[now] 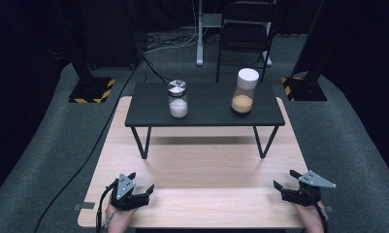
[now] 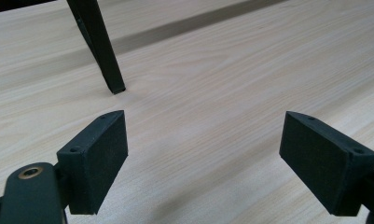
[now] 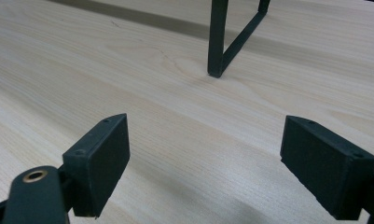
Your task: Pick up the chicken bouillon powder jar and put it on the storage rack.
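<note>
My left gripper (image 1: 136,186) rests at the near left corner of the pale wooden tabletop (image 1: 202,170), its matte black jaws spread wide with nothing but bare wood grain between them. My right gripper (image 1: 288,180) sits at the near right corner, a grey three-cornered plate on top, its blocky wedge-shaped jaws likewise wide apart and empty. In both gripper views the flat pads look finely textured, and the light timber runs in long straight grain beneath them.

Farther in stands a low black shelf (image 1: 206,111) with a dark woodgrain top on thin angled metal legs; one square-section leg (image 2: 100,46) shows ahead of my left gripper, another ahead of my right.

On the shelf, well apart from both grippers, stand two clear jars. The left jar (image 1: 177,99) is short and round with a shiny metal lid and white grains inside. The right jar (image 1: 244,91) is taller, capped in smooth white, holding a layer of tan powder at its bottom.
</note>
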A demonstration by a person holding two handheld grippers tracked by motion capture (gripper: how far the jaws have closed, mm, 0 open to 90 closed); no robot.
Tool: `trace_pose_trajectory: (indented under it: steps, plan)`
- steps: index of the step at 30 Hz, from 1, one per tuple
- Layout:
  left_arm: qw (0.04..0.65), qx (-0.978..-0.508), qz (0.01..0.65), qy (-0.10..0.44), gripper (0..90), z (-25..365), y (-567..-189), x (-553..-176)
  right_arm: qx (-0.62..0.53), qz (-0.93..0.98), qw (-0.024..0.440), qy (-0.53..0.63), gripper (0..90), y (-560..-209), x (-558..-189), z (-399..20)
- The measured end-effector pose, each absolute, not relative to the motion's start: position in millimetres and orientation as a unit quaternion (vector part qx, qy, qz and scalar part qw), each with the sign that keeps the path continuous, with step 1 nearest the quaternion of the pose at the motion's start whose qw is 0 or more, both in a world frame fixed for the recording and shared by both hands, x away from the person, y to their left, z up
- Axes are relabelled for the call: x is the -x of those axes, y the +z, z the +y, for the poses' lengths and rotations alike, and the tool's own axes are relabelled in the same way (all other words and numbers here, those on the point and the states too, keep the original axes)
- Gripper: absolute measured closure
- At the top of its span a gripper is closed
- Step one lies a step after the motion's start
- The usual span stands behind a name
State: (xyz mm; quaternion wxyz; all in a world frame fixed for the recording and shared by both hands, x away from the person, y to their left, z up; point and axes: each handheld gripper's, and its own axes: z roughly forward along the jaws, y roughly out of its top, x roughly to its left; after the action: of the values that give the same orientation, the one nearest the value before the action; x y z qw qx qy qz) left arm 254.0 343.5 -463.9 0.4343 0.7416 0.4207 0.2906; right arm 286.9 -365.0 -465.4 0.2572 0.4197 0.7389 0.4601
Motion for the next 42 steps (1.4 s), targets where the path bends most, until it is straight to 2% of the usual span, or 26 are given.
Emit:
trace_pose_trajectory:
  steps: [42]
  plan:
    - [0.433, -0.740, 0.425, 0.292, 12.9, 342.2, -463.9, -253.8, -0.419, 0.739, 0.252, 0.463, 12.9, -465.6, -288.1, -366.5]
